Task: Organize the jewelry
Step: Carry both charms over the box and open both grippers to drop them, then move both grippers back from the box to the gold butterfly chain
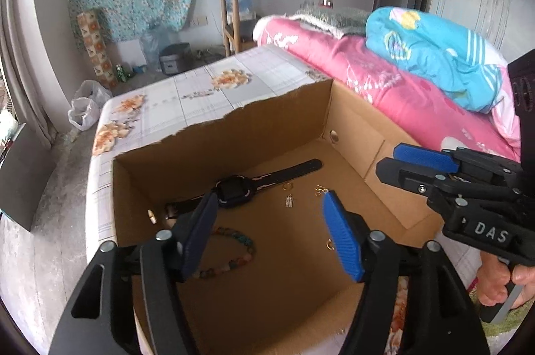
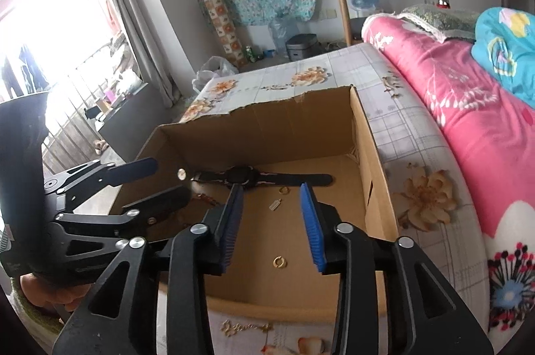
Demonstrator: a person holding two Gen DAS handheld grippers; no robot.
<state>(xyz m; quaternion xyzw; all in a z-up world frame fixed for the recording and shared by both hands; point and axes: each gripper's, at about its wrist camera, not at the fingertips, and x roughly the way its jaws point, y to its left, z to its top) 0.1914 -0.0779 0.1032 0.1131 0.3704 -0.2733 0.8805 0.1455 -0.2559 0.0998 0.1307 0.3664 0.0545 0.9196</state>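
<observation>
In the open brown cardboard box (image 1: 351, 127) on the bed, the jewelry lies loose on the floor. Far left is a small pale oval bead (image 1: 151, 216), then a string of multicoloured stone beads (image 1: 234, 254) near the left gripper (image 1: 267, 238), whose blue-padded fingers stand spread with nothing between them. That bracelet looks limp and fairly light; it would drape, so pinching across one strand seems best. Behind it, the black wristwatch with a long strap (image 1: 234, 187) looks the heaviest piece: stiff at the case, bendy at the strap, best taken by the case sides. To the right lie a gold ring (image 1: 287, 186), a tiny silver charm (image 1: 289, 201), and a gold hoop (image 2: 279, 262): thin, slippery, hard to lift off flat card. The right gripper (image 2: 272, 228) hovers above the hoop, jaws apart, empty.
</observation>
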